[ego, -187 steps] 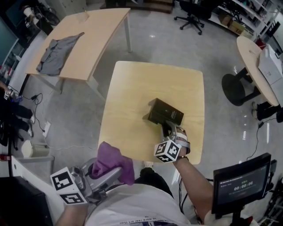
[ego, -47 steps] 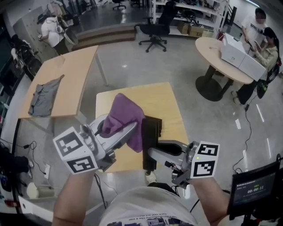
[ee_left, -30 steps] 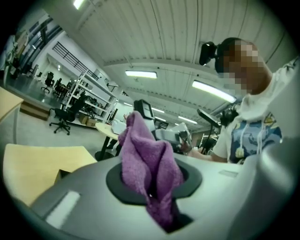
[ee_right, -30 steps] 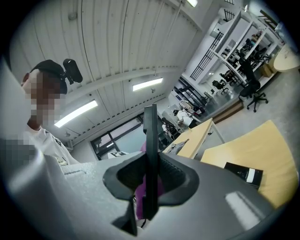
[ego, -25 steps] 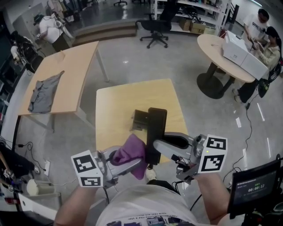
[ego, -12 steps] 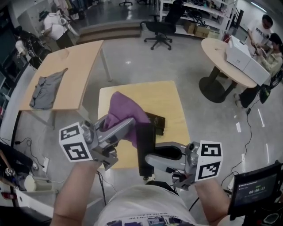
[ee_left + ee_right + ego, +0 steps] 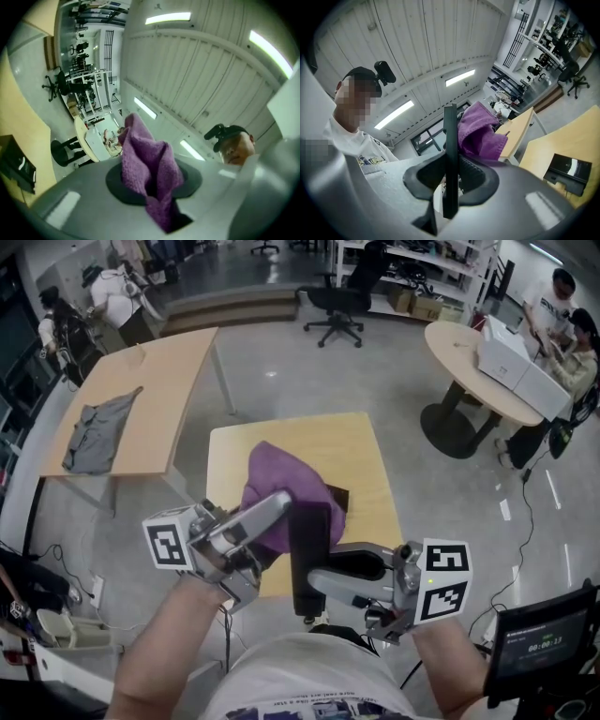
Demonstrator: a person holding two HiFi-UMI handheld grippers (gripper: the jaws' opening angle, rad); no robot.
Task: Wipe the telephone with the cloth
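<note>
My right gripper (image 7: 323, 575) is shut on the lower part of the telephone (image 7: 309, 549), a flat black slab held upright in the air above the near edge of the small wooden table (image 7: 281, 442). The right gripper view shows the telephone (image 7: 450, 154) edge-on between the pads of the right gripper (image 7: 450, 180). A bunched purple cloth (image 7: 279, 491) is clamped in my left gripper (image 7: 270, 514) and rests against the telephone's upper end. In the left gripper view the cloth (image 7: 150, 171) fills the jaws of the left gripper (image 7: 152, 187).
A black box (image 7: 336, 498) lies on the small table behind the cloth. A larger table with a grey garment (image 7: 98, 432) stands at the left. At the right are a round table (image 7: 478, 367) with people beside it, and a monitor (image 7: 539, 634).
My left gripper has moved right with the cloth, which now lies against the telephone's top. The right gripper and telephone have hardly moved.
</note>
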